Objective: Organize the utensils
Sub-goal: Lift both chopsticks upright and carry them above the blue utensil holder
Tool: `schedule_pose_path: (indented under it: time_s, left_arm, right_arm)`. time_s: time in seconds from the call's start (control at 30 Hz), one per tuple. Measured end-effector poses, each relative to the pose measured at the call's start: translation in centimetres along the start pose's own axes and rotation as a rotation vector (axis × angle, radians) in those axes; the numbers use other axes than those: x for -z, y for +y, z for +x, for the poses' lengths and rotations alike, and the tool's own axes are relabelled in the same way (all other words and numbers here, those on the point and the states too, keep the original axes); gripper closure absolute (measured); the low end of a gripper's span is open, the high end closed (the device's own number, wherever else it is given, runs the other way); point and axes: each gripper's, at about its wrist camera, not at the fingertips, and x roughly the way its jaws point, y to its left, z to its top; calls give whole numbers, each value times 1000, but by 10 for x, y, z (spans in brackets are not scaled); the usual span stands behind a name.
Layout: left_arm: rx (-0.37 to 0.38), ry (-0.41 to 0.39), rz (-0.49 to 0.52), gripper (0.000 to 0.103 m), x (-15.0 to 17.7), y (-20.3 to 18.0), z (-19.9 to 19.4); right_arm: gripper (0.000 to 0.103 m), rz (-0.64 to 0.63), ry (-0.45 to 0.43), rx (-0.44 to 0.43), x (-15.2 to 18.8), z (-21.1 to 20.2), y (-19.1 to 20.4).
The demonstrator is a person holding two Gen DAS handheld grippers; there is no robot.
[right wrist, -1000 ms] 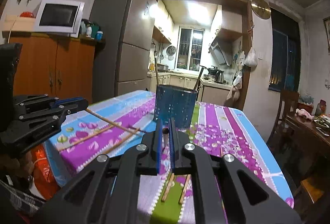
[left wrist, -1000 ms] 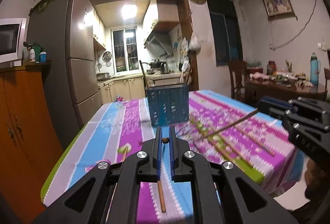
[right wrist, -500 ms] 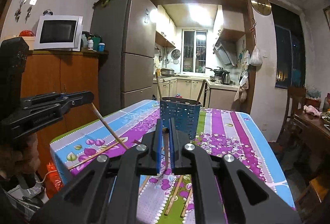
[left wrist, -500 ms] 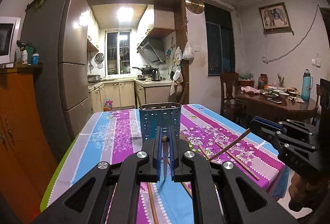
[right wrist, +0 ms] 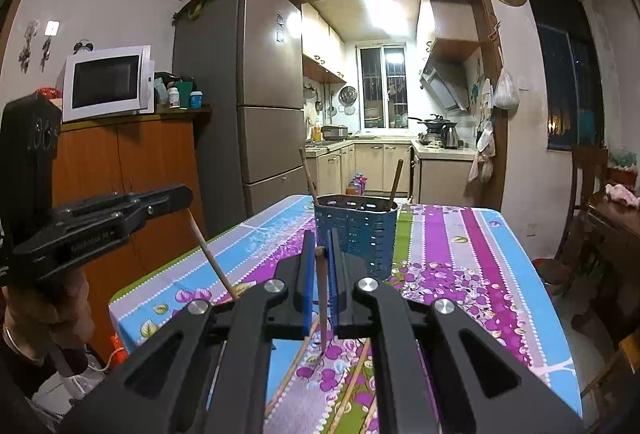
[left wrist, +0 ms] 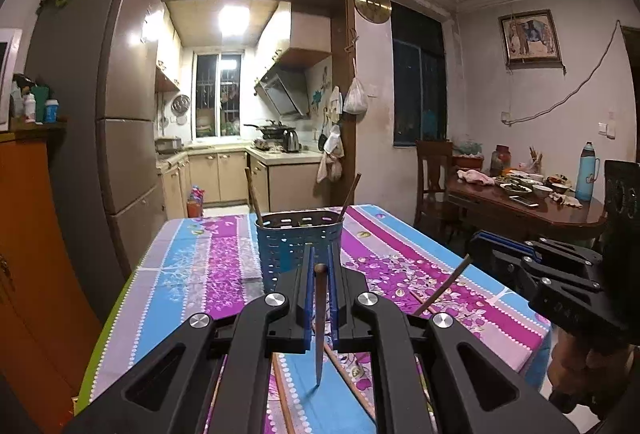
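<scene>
A blue perforated utensil holder (left wrist: 298,250) (right wrist: 356,234) stands on the striped floral tablecloth (left wrist: 200,274), with two chopsticks (left wrist: 253,194) leaning in it. My left gripper (left wrist: 320,259) is shut on a brown chopstick (left wrist: 319,334) that hangs tip down over the cloth, short of the holder. My right gripper (right wrist: 320,247) is shut on another chopstick (right wrist: 322,314), also hanging down. Each gripper shows in the other's view: the right gripper (left wrist: 476,246) at the right, the left gripper (right wrist: 180,199) at the left. Loose chopsticks (left wrist: 348,374) (right wrist: 352,386) lie on the cloth below.
A tall fridge (right wrist: 248,106) and a wooden cabinet (right wrist: 120,162) with a microwave (right wrist: 106,84) stand left of the table. A dark dining table (left wrist: 528,210) with dishes, a bottle and a chair (left wrist: 430,178) is to the right. The kitchen doorway lies straight beyond.
Both grippers have risen above the table, each still holding its chopstick. The chopsticks now hang steeper, and the holder sits lower in both views.
</scene>
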Motion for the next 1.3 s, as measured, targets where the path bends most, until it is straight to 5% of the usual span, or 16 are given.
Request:
schedule_pose_path:
  time_s: [0.97,1.3]
  left_arm:
    - [45,8,-56,95,-49,25,47]
    - [7,-138,-7,95,-97,22,63]
  right_arm:
    - [98,36,-27,-51,-51,28,-17]
    - [98,6,-144,-2,-94,44,-25]
